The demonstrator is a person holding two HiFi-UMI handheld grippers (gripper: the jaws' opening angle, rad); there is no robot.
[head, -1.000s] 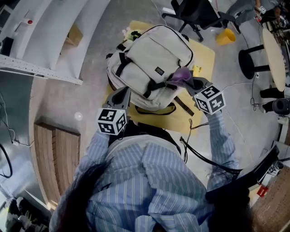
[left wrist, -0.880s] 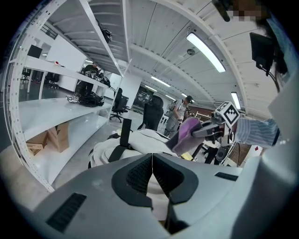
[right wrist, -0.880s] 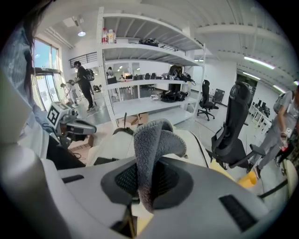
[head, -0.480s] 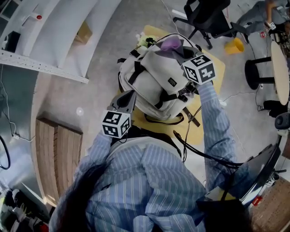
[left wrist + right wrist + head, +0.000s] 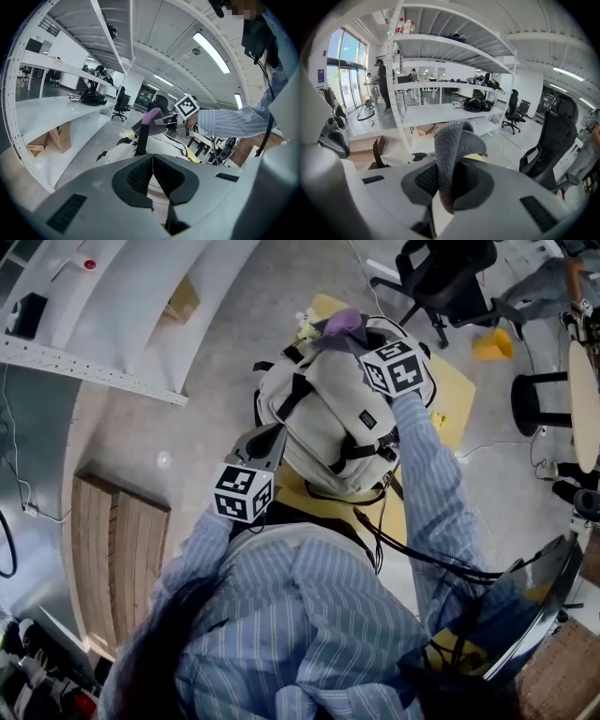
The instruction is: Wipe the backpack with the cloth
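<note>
Purple cloth [image 5: 342, 322] atop backpack [image 5: 328, 404] — right gripper [image 5: 451, 180] clamps it.

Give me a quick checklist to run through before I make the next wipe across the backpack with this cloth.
1. Cloth clamped in the right gripper jaws: ok.
2. Cloth positioned at the backpack top end: ok.
3. Cloth actually pressing on the fabric: cannot tell.
4. Left gripper jaws together at the backpack's near edge; pinching it steady: cannot tell.
5. Backpack resting on the yellow table: ok.
</note>
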